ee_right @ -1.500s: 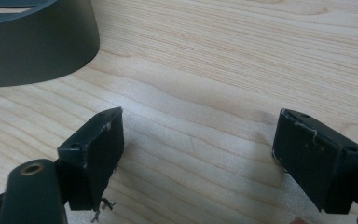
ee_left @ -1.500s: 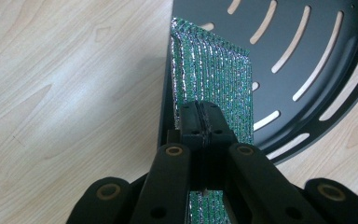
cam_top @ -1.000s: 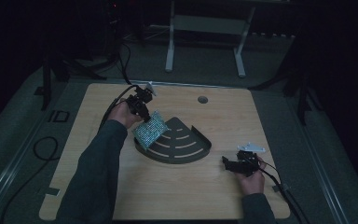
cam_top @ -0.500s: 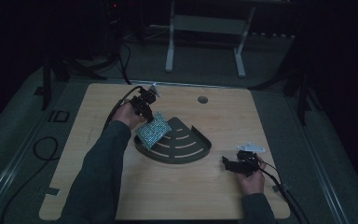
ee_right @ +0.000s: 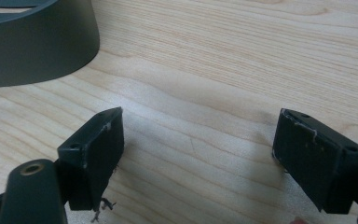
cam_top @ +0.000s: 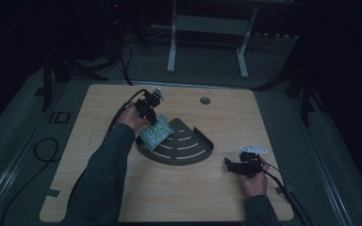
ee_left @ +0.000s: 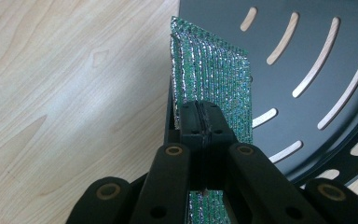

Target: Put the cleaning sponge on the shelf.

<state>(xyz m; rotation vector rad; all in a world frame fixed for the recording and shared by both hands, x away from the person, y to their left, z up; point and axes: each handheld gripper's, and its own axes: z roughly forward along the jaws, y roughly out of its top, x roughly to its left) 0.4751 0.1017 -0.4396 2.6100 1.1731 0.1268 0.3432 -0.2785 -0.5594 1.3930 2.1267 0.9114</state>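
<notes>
Green, glittery mesh sponge (ee_left: 214,88) is pinched on edge between the closed jaws of the left gripper (cam_top: 152,113), just left of centre in the high view. Its long axis is seen running from the jaws toward the slotted dark corner tray (cam_top: 188,150), over whose left wall it is tilted. At lower right, well apart, the right gripper (ee_right: 198,154) is held with jaws spread and nothing between them above the wooden table (cam_top: 103,103).

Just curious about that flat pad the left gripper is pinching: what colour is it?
The pad is glittery green with silver threads, clearest in the left gripper view.
</notes>
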